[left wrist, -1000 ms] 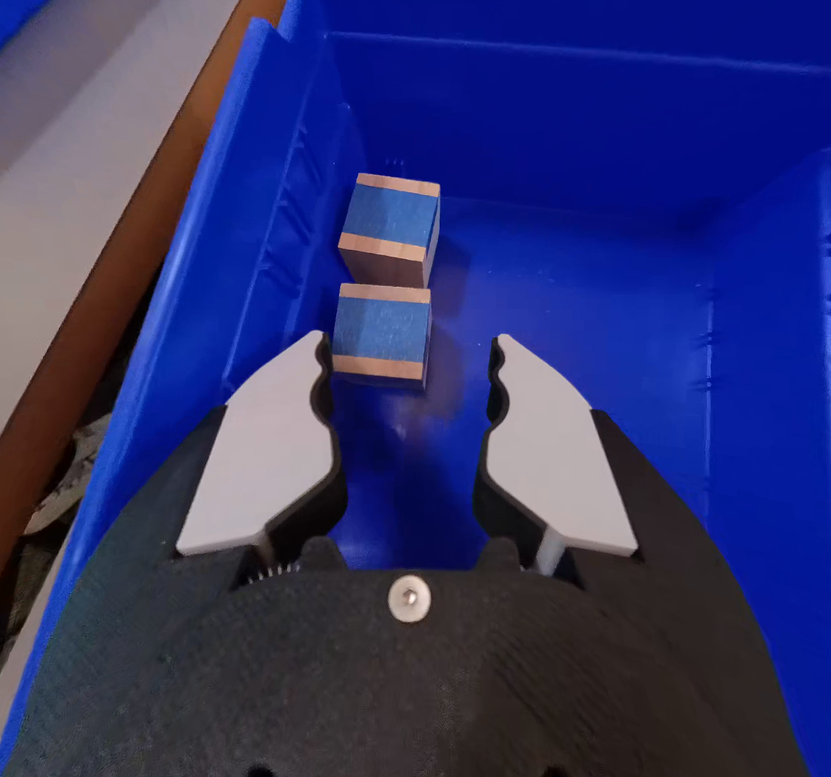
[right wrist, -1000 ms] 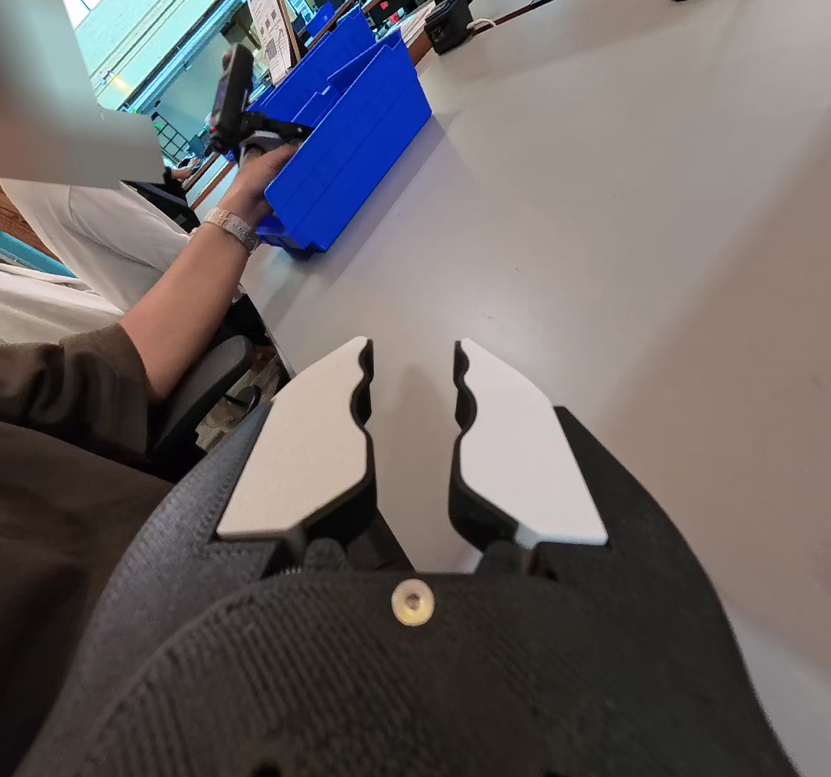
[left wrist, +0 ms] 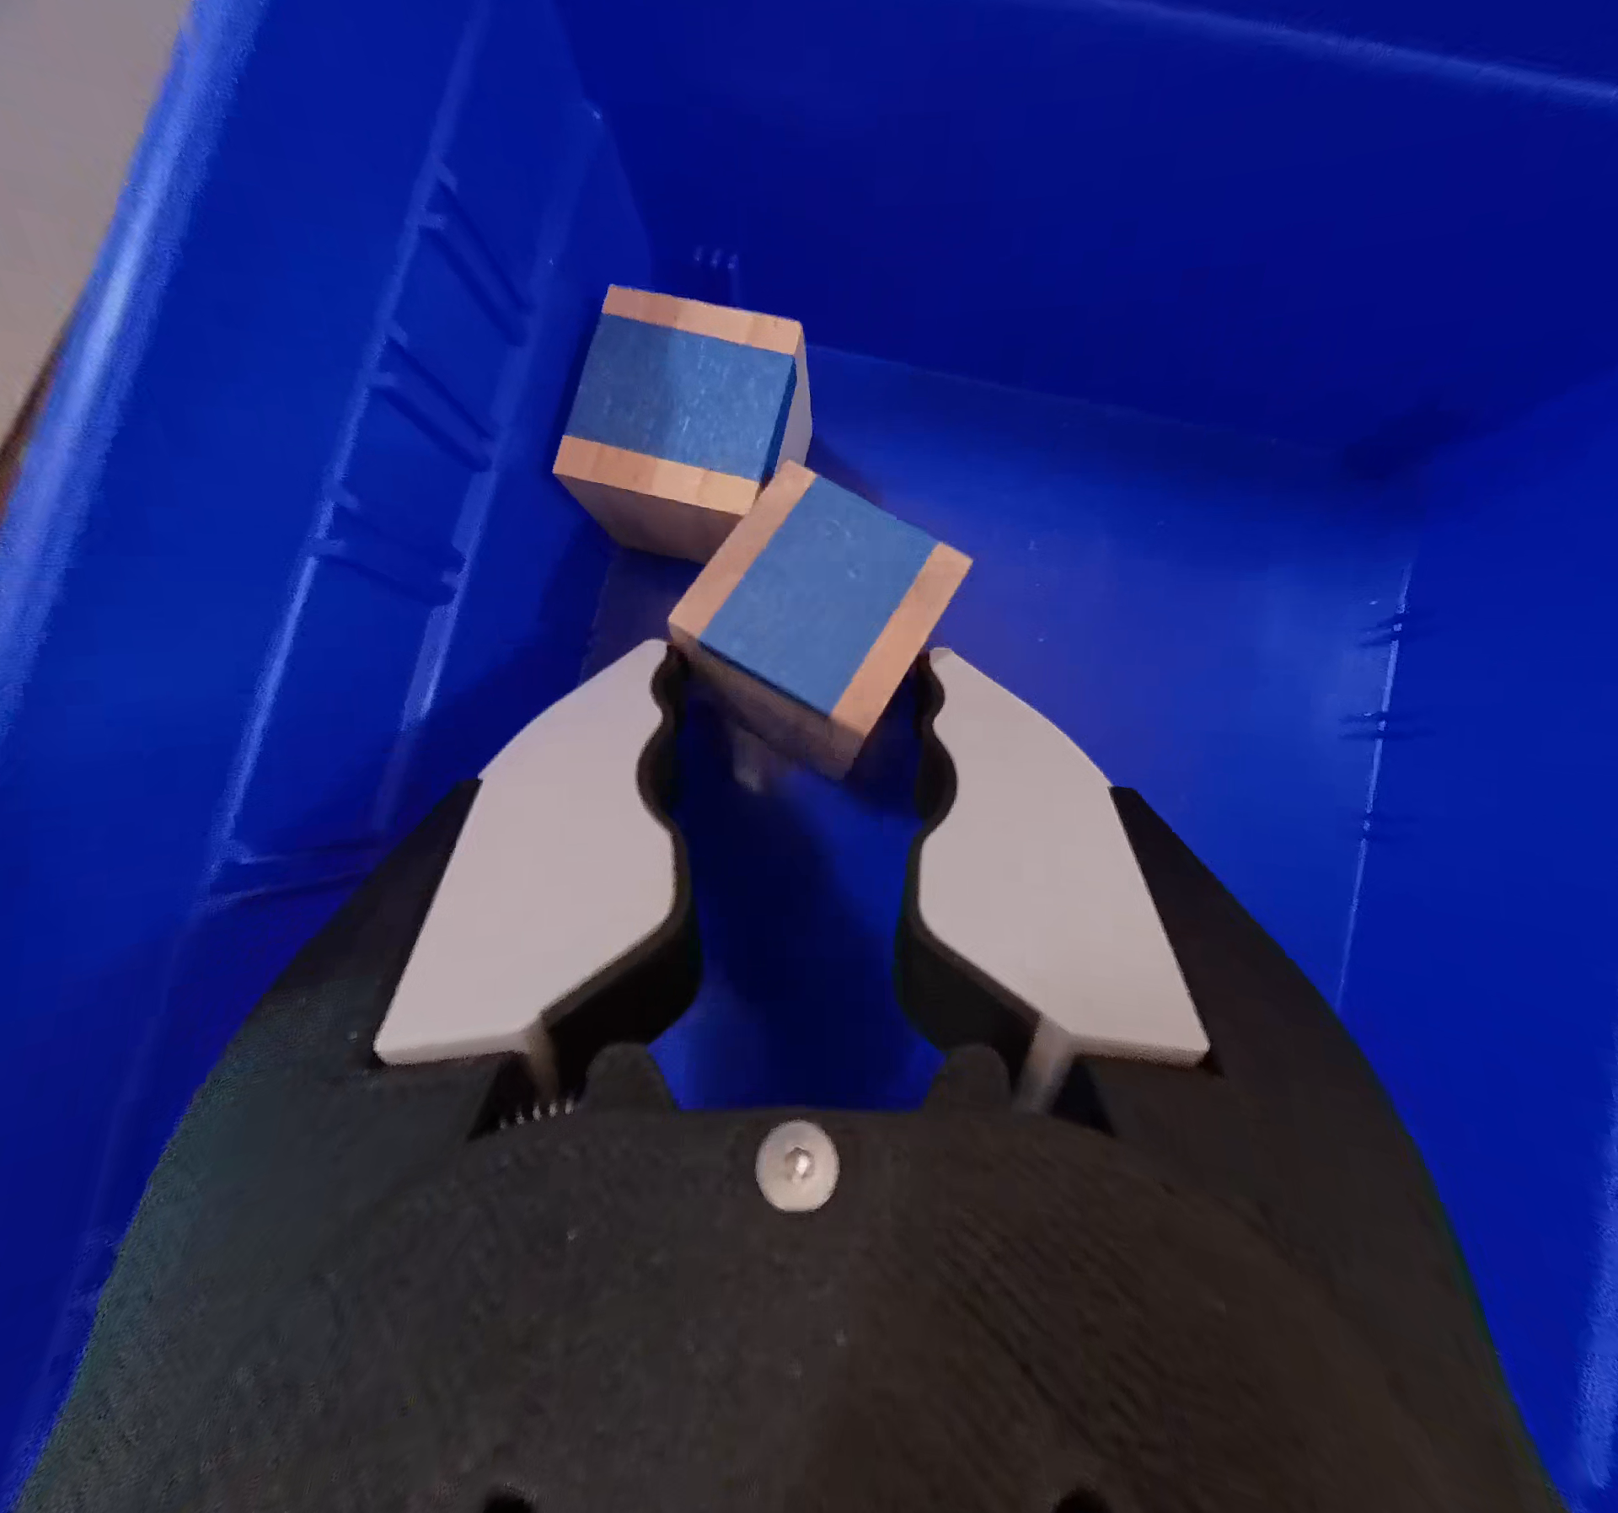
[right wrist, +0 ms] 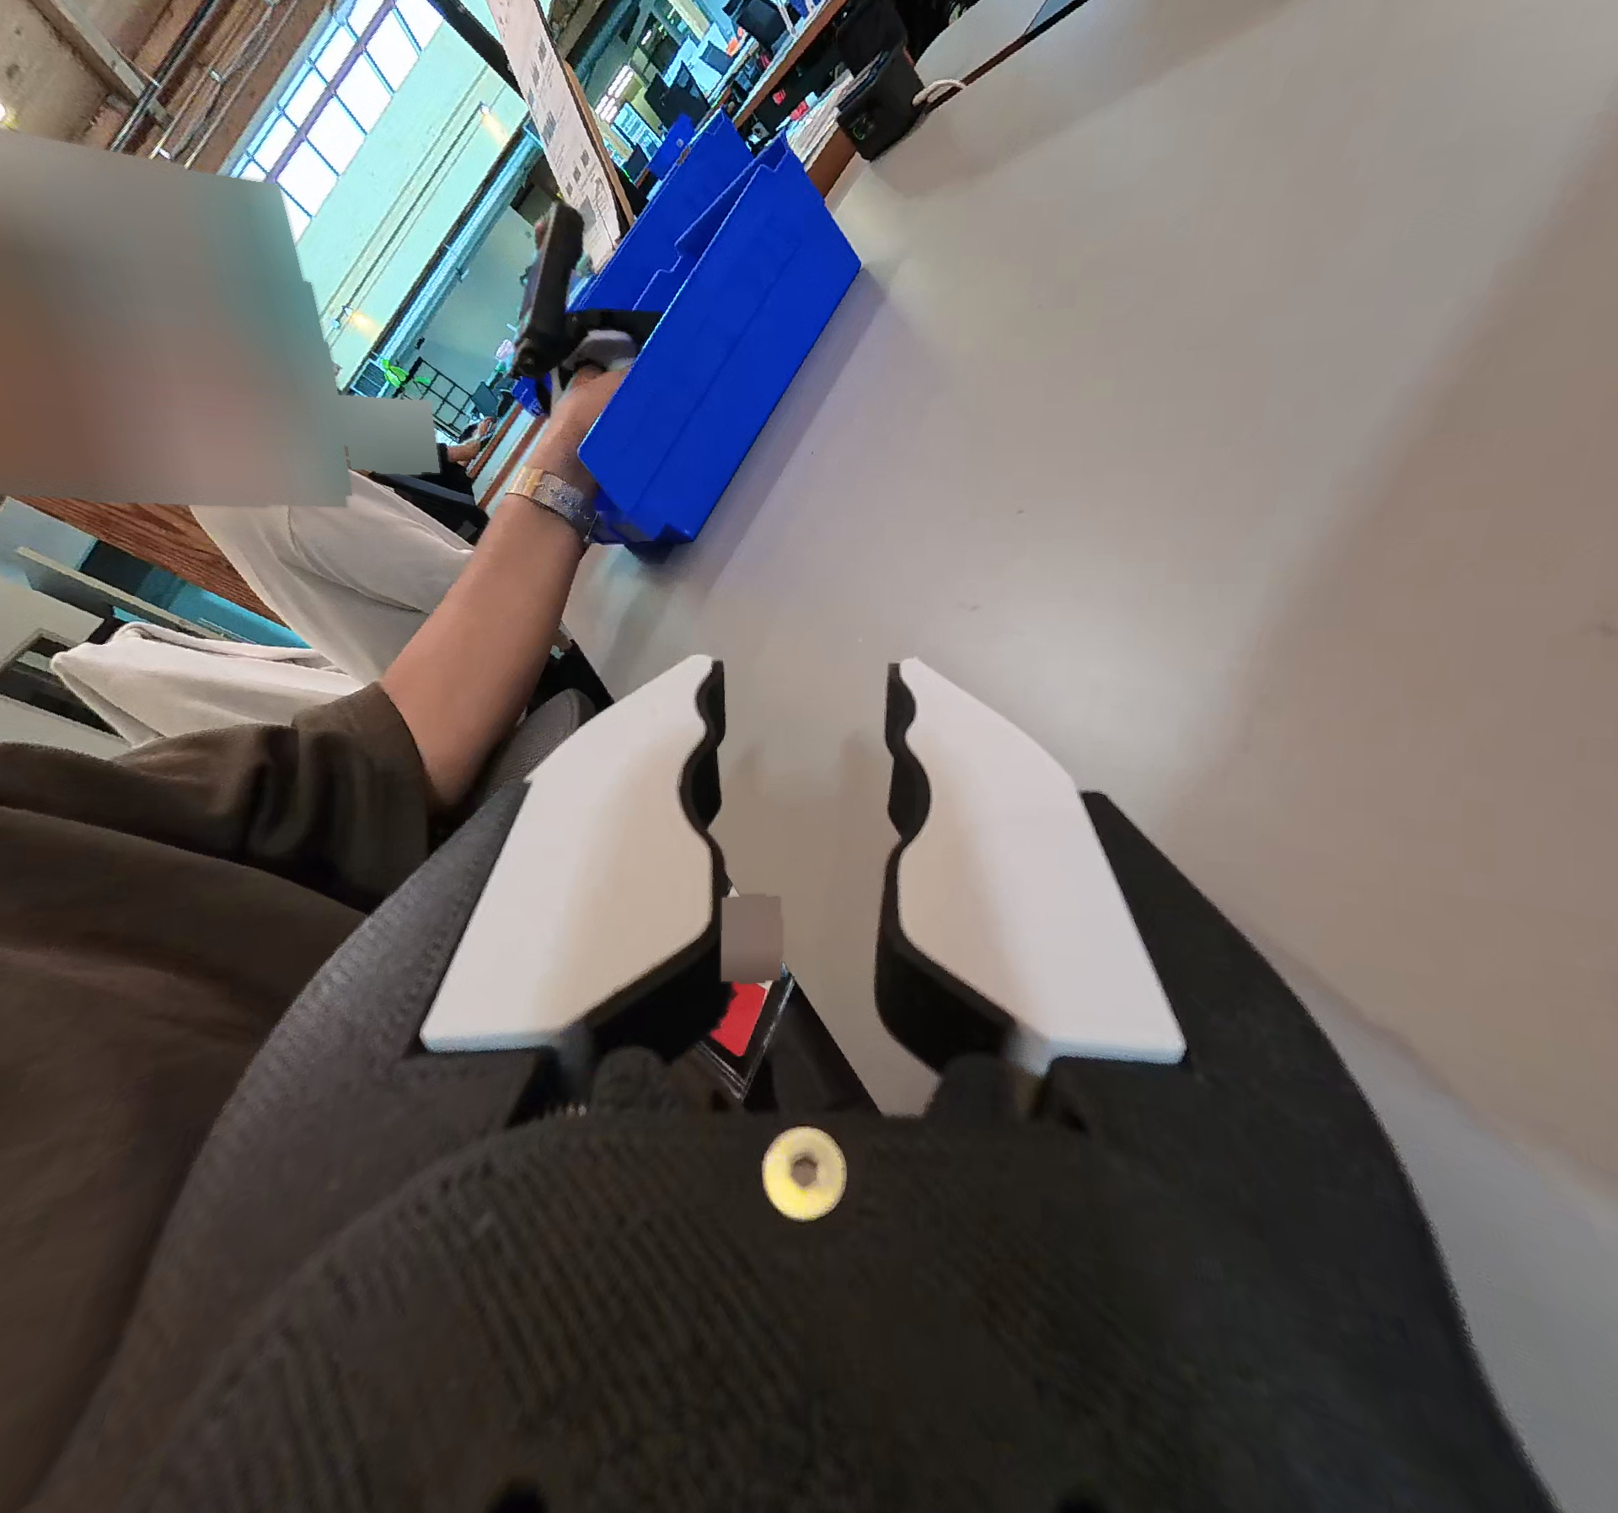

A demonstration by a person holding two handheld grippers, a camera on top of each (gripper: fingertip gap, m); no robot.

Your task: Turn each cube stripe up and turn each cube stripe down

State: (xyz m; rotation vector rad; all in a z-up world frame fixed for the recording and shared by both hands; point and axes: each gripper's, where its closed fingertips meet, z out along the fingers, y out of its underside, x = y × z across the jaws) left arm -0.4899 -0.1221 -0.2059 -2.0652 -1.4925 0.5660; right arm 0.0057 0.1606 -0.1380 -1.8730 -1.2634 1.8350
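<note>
Since the earlier frame, the nearer wooden cube with a blue tape stripe [left wrist: 819, 608] has turned out of line with its neighbour and now sits corner-on between the fingertips of the left gripper [left wrist: 792, 665], which has closed in from a wider spread. Both fingers [left wrist: 560, 849] sit right at the cube's two opposite corners, apparently pinching it; stripe face is up and the cube looks tilted, its rear corner at or overlapping the farther striped wooden cube [left wrist: 678, 411], which lies beyond the left fingertip close to the ribbed side wall of the blue plastic bin [left wrist: 289, 508].

Right gripper [right wrist: 804, 674] is unchanged in spread: fingers moderately apart, holding nothing, idling over the grey worktop [right wrist: 1226, 420] well away from the bin.

Judgement on the step in hand: a corner-to-corner hold is likely unstable. It would be sounder to re-seat the fingers on two flat opposite faces, then roll the wrist so the stripe ends facing down. Lift slightly before rolling so the lower edge clears the bin floor.

Room: tight ahead and to the left of the fingers, where the second cube and ribbed wall crowd in. Open floor lies to the right of the right fingertip; the turn is best made there, wall edges kept clear.
</note>
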